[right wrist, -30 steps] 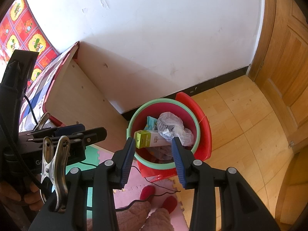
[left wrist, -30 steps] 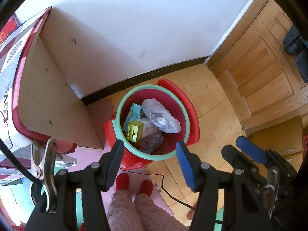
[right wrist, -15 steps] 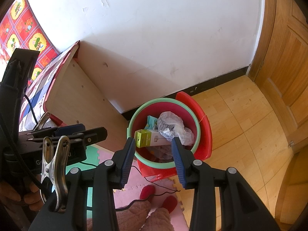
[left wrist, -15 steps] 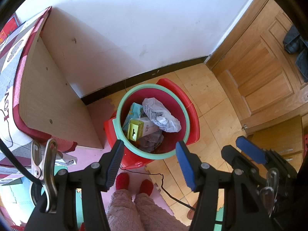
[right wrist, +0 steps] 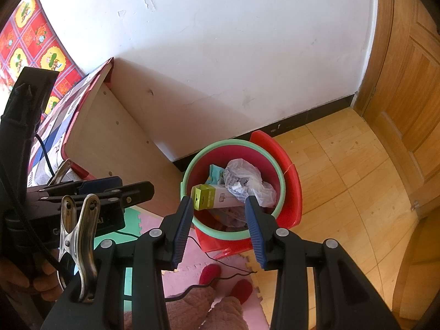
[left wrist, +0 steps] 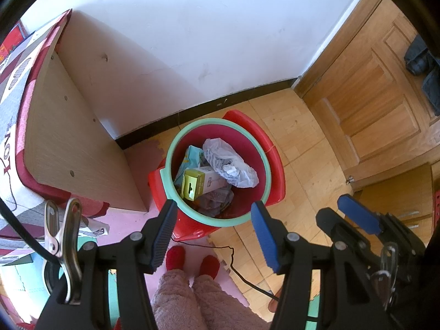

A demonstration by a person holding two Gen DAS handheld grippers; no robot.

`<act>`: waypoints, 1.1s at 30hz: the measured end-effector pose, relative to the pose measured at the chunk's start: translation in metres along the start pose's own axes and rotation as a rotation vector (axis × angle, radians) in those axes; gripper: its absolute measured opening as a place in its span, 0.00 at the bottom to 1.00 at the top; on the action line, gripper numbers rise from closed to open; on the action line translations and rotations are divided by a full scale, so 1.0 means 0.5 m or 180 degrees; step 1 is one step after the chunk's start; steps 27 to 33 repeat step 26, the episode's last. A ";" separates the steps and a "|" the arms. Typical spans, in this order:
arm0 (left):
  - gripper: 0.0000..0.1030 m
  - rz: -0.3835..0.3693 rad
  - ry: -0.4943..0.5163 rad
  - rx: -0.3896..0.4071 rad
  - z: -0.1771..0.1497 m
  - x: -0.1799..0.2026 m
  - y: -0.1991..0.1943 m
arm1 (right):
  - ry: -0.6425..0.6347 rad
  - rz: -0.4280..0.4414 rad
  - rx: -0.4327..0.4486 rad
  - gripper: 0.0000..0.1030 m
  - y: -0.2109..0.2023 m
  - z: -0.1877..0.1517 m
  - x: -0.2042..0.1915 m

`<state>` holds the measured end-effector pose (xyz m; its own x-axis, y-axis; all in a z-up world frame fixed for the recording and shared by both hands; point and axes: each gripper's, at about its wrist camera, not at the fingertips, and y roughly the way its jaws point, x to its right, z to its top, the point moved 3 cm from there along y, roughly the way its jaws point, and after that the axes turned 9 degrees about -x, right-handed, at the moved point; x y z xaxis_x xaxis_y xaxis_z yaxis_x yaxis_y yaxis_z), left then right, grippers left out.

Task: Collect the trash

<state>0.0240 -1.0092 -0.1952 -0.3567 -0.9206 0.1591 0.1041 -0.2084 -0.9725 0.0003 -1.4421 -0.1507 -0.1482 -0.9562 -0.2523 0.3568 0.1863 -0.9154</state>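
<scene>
Left hand-held gripper point(left wrist: 211, 231) and right hand-held gripper point(right wrist: 218, 228) hover part-open, jaws gripping nothing, above red bin point(left wrist: 271, 156) at frame centre on wood floor point(left wrist: 310, 170); inside lie green-ended box point(left wrist: 199, 184), crumpled white bag point(left wrist: 231, 162), teal packet point(left wrist: 191, 158).

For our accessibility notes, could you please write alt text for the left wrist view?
A red bin with a green rim sits on the wood floor by a white wall, holding a crumpled bag and a yellow-green box. The empty, open left gripper hangs above it, the right gripper beside it.
</scene>
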 end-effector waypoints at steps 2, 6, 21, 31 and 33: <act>0.57 0.0011 -0.0004 -0.0005 -0.006 0.001 0.003 | 0.0003 0.0000 0.0000 0.39 0.000 0.001 -0.002; 0.57 0.0003 -0.0031 -0.0018 -0.018 0.000 0.006 | 0.0005 -0.0003 -0.0002 0.39 0.001 -0.001 0.002; 0.57 0.0002 -0.0028 -0.0022 -0.006 0.007 0.009 | 0.0008 0.0000 0.0000 0.39 0.001 -0.003 0.007; 0.57 -0.0008 -0.0016 -0.0026 -0.005 0.009 0.009 | 0.0005 -0.0006 0.0001 0.39 0.001 -0.001 0.003; 0.57 -0.0008 -0.0016 -0.0026 -0.005 0.009 0.009 | 0.0005 -0.0006 0.0001 0.39 0.001 -0.001 0.003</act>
